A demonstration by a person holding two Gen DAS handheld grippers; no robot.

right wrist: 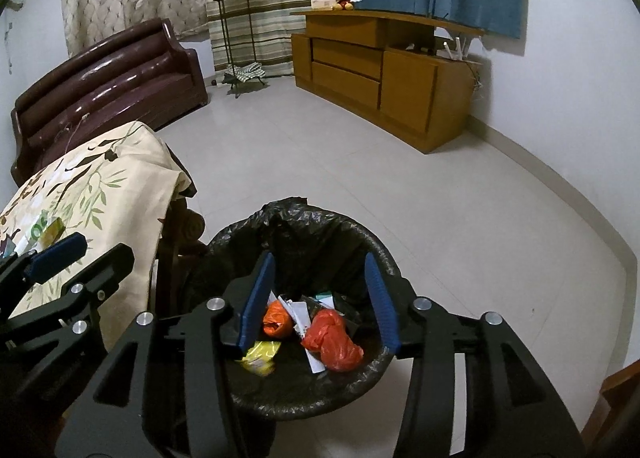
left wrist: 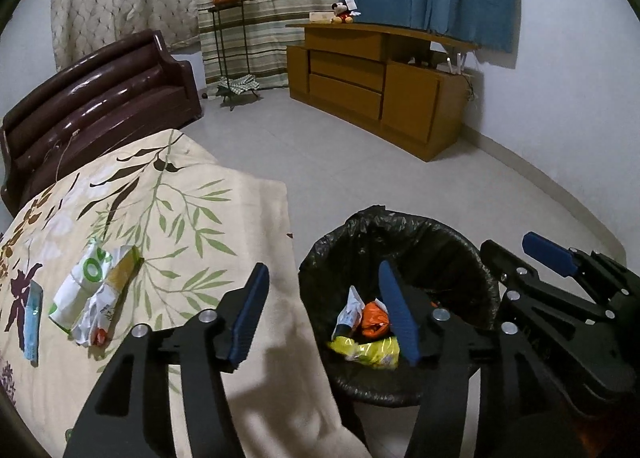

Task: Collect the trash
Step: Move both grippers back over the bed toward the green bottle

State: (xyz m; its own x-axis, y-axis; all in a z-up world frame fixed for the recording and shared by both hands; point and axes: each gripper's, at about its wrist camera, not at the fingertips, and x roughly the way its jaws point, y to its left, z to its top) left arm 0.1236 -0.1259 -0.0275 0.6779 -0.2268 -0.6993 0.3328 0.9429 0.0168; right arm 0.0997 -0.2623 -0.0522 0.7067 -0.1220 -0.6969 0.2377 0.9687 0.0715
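while both grippers hang over the lined bin point(right wrist: 372, 242), their jaws gape empty. orange bag point(right wrist: 334, 340) and yellow wrapper point(right wrist: 260, 356) lie inside.

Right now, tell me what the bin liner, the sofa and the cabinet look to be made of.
Bin liner: thin black plastic film, crinkled, faintly glossy.
Sofa: dark maroon leather or vinyl, judging by its shiny highlights; which one is unclear.
Cabinet: wood or wood-look laminate, flat matte ochre-brown panels.
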